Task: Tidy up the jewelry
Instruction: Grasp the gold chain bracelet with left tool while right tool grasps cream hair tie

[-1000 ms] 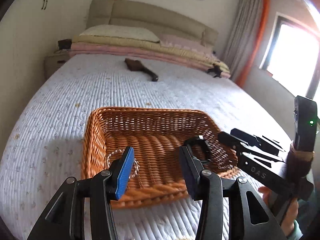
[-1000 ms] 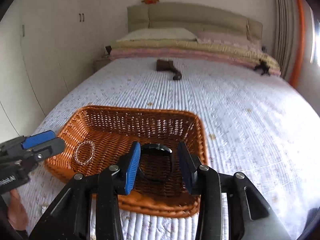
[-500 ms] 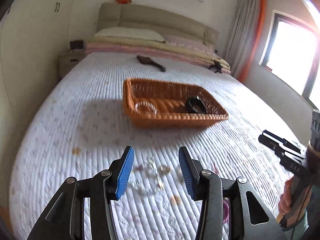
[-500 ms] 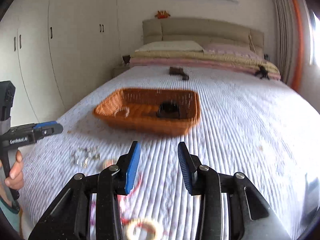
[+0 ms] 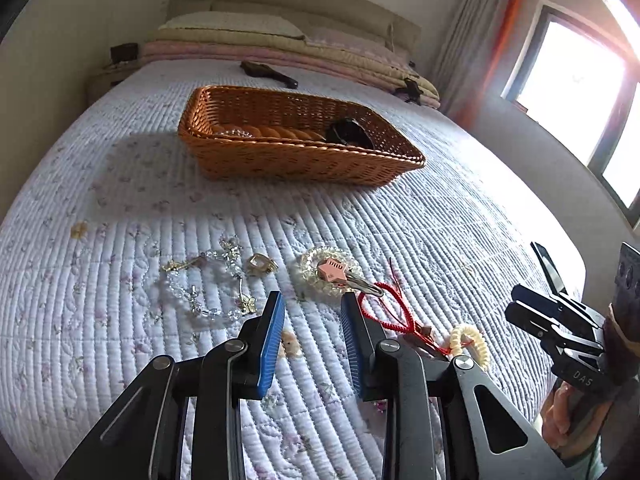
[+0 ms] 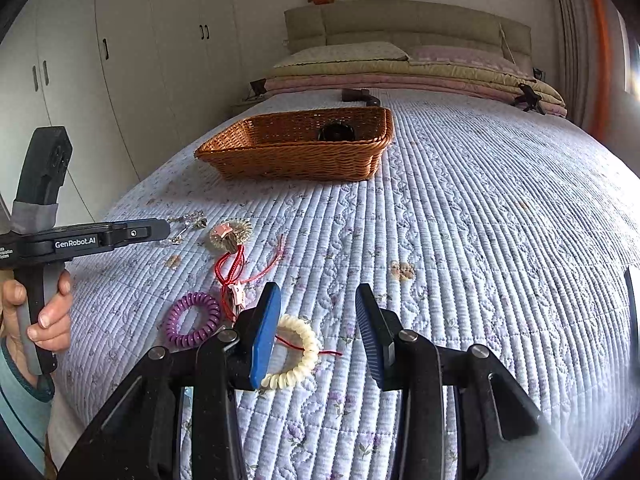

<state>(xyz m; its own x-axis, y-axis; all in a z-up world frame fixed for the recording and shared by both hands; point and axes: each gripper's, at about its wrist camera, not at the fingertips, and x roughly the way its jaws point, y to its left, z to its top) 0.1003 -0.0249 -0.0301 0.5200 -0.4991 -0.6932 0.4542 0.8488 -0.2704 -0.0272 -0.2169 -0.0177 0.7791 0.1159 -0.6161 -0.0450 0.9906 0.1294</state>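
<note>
While left gripper closes on nothing, right gripper gapes above cream coil bracelet.

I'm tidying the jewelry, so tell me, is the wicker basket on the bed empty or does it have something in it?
Not empty. The basket holds a dark band and a clear beaded bracelet.

Quilted bedspread; pillow at padded headboard; white wardrobe; bright window.
</note>
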